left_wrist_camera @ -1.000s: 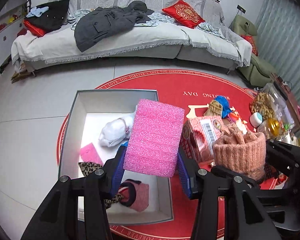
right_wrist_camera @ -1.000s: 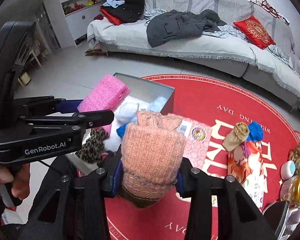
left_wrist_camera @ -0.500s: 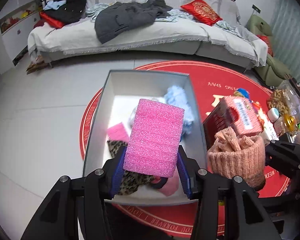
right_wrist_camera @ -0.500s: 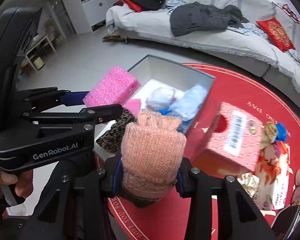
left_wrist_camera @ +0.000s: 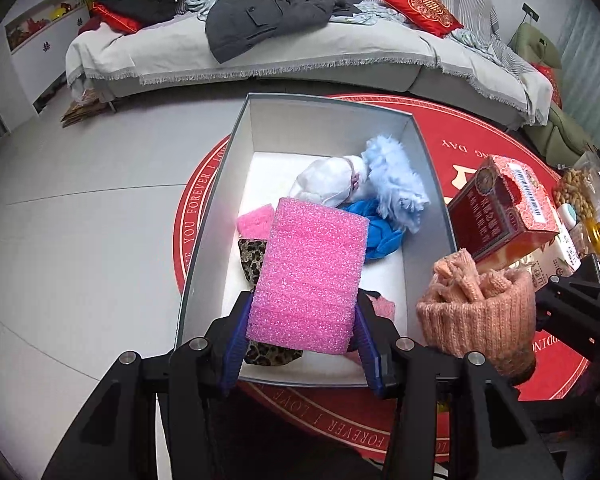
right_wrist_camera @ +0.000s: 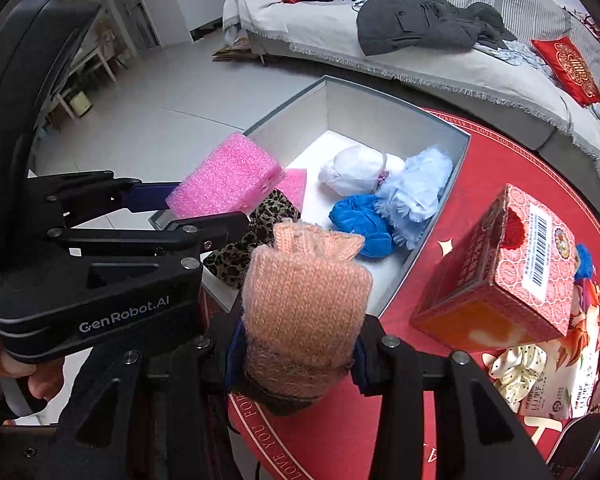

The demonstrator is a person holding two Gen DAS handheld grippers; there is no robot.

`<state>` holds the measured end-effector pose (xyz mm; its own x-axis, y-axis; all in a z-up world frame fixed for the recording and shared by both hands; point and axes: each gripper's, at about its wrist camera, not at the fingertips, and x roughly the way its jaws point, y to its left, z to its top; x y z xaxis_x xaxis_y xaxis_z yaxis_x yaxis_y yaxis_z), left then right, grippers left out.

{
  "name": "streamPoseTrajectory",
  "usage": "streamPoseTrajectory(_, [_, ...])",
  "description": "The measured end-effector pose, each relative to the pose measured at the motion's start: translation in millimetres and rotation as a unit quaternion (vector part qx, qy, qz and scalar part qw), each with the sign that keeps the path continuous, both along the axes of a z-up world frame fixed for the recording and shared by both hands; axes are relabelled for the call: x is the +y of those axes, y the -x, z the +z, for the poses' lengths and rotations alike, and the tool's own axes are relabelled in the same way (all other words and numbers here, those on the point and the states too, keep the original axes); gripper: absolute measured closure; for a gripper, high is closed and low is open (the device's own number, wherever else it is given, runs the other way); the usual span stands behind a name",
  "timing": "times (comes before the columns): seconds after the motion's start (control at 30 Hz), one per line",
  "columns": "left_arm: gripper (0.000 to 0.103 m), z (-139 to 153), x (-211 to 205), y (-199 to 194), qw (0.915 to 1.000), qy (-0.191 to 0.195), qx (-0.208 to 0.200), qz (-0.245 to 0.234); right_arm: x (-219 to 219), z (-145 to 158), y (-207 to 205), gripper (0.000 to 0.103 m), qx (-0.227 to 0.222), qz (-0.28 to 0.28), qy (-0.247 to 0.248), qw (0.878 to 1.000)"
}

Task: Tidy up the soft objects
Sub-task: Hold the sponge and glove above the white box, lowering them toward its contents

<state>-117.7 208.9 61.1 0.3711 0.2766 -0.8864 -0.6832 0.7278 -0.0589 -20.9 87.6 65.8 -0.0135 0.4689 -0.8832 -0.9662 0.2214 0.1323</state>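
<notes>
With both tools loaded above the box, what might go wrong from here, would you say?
The left tool holds the pink foam block above the grey open box; released here, it would likely bury the leopard-print cloth. The right tool with the peach knitted hat sits close by, risking a collision.
</notes>
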Motion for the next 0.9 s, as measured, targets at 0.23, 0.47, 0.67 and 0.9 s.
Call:
streamPoseTrajectory(0.23, [0.054, -6, 10, -1, 1.0, 0.008, 0.004, 0.001, 5, -5, -4, 0.057, -0.004, -0.015, 0.002, 1.0])
streamPoseTrajectory(0.47, [0.054, -12, 27, -9, 0.9995, 0.029, -0.008, 0.007, 15, -11, -13, 0.057, -0.016, -0.038, -0.001, 0.999])
streamPoseTrajectory(0.67, [0.054, -18, 30, -15, 0.9996, 0.029, -0.002, -0.001, 17, -14, -14, 0.057, -0.021, -0.046, -0.006, 0.999])
streamPoseTrajectory(0.9, [0.054, -25, 36, -23, 0.9994, 0.034, 0.01, -0.005, 18, -13, -15, 0.057, -0.028, -0.044, -0.016, 0.999])
